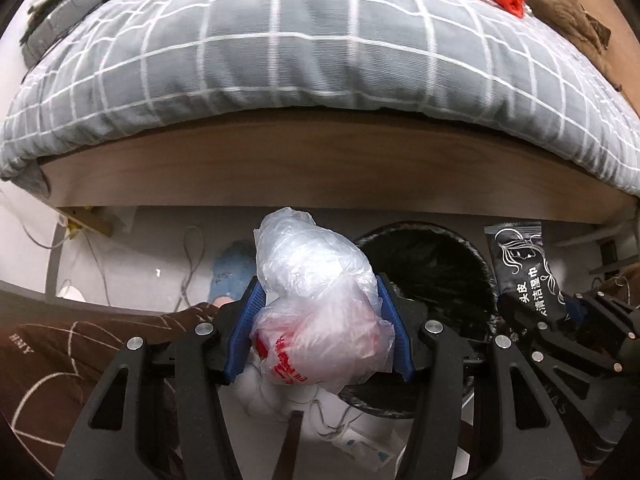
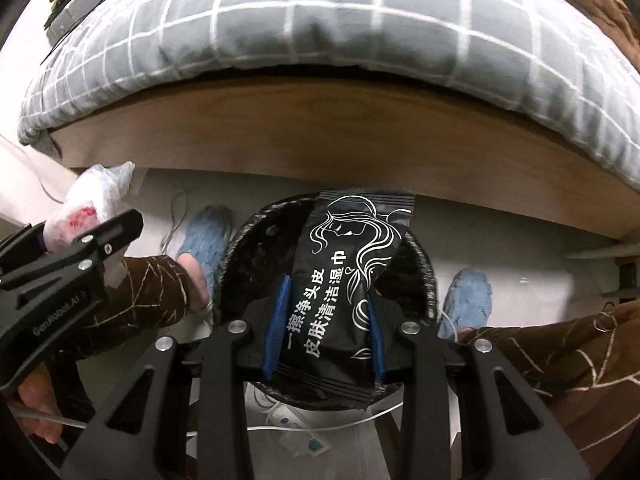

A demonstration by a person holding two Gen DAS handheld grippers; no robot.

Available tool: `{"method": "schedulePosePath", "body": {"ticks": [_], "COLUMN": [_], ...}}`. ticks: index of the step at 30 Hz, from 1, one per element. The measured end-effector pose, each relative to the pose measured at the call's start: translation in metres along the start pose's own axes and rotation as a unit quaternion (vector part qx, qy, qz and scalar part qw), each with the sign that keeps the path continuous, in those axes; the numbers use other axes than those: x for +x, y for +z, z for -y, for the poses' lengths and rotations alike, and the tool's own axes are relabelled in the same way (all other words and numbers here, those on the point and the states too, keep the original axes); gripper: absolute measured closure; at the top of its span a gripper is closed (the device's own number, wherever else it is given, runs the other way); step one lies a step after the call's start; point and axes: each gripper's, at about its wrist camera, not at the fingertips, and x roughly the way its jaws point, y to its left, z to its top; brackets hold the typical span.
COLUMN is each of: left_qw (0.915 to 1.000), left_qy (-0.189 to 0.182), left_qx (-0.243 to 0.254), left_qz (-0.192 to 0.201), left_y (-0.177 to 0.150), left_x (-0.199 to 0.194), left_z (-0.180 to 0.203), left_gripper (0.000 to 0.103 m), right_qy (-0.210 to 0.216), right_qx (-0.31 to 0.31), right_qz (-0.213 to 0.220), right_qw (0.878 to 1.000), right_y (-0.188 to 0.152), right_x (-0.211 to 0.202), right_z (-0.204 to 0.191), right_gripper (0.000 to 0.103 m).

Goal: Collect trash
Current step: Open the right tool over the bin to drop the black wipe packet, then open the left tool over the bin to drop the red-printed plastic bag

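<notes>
The left hand-held gripper point(image 1: 318, 320) was clamped on a crumpled clear plastic bag point(image 1: 316, 304) with red print, its blue pads point(image 1: 245, 332) pressing the bundle from both sides. The bag bulged up past the fingertips toward twelve o'clock. Just at three o'clock of it lay the open mouth of a black-lined trash bin point(image 1: 436, 276) on the floor.

The right hand-held gripper point(image 2: 326, 320) was clamped on a black wet-wipe packet point(image 2: 340, 280) printed with a white line drawing and Chinese text. The packet stood nearly upright between the pads, directly over the bin's opening point(image 2: 248, 248) in the right wrist view. In the left wrist view the same packet point(image 1: 520, 264) showed at three o'clock, beside the bin's rim.

Outward at nine o'clock of the bin was a foot in a blue slipper point(image 2: 204, 240), and a second slipper point(image 2: 468, 300) at three o'clock, with brown patterned trouser legs point(image 2: 560, 360) nearer the camera. At twelve o'clock ran the wooden bed frame point(image 1: 320, 168), topped by a grey checked duvet point(image 1: 300, 48). White cables point(image 1: 192, 256) trailed on the floor.
</notes>
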Motion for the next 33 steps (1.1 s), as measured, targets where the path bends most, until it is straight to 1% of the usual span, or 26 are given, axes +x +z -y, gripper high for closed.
{"method": "schedulePosePath", "body": {"ticks": [2, 4, 7, 10, 12, 14, 18, 21, 24, 29, 33], "left_qw": [1.0, 0.9998, 0.9997, 0.9997, 0.9998, 0.9998, 0.9998, 0.9995, 0.9992, 0.9983, 0.9975], "left_qy": [0.008, 0.011, 0.012, 0.011, 0.007, 0.0, -0.009, -0.017, -0.023, -0.032, -0.032], "left_qx": [-0.006, -0.015, -0.018, -0.018, -0.014, -0.009, 0.009, 0.019, 0.027, 0.037, 0.055], "left_qz": [-0.001, -0.005, -0.005, -0.01, -0.013, -0.015, -0.013, -0.017, -0.019, -0.032, -0.032], "left_y": [-0.001, -0.003, -0.003, -0.005, -0.005, -0.004, 0.0, 0.002, 0.005, 0.005, 0.005], "left_x": [0.002, 0.004, 0.004, 0.007, 0.009, 0.009, 0.008, 0.008, 0.007, 0.012, 0.013], "left_z": [-0.008, -0.015, -0.017, -0.011, -0.004, 0.003, 0.022, 0.036, 0.048, 0.069, 0.088], "left_gripper": [0.048, 0.048, 0.048, 0.048, 0.048, 0.048, 0.048, 0.048, 0.048, 0.048, 0.048], "right_qy": [0.002, 0.003, -0.002, -0.009, -0.016, -0.022, -0.034, -0.042, -0.049, -0.055, -0.059], "right_qx": [-0.006, -0.012, -0.017, -0.022, -0.022, -0.019, -0.002, 0.01, 0.023, 0.045, 0.067], "right_qz": [-0.003, -0.005, -0.002, 0.004, 0.013, 0.018, 0.029, 0.039, 0.045, 0.067, 0.069], "right_qw": [1.0, 1.0, 1.0, 1.0, 1.0, 0.999, 0.999, 0.998, 0.998, 0.995, 0.994], "right_y": [0.002, 0.004, 0.004, 0.001, 0.001, 0.001, -0.002, -0.006, -0.01, -0.017, -0.02], "right_x": [0.004, 0.008, 0.009, 0.005, 0.0, -0.004, -0.015, -0.023, -0.028, -0.042, -0.042], "right_z": [-0.007, -0.01, -0.011, -0.008, -0.001, 0.006, 0.026, 0.04, 0.054, 0.077, 0.093], "right_gripper": [0.069, 0.067, 0.061, 0.051, 0.039, 0.032, 0.021, 0.016, 0.014, 0.013, 0.013]}}
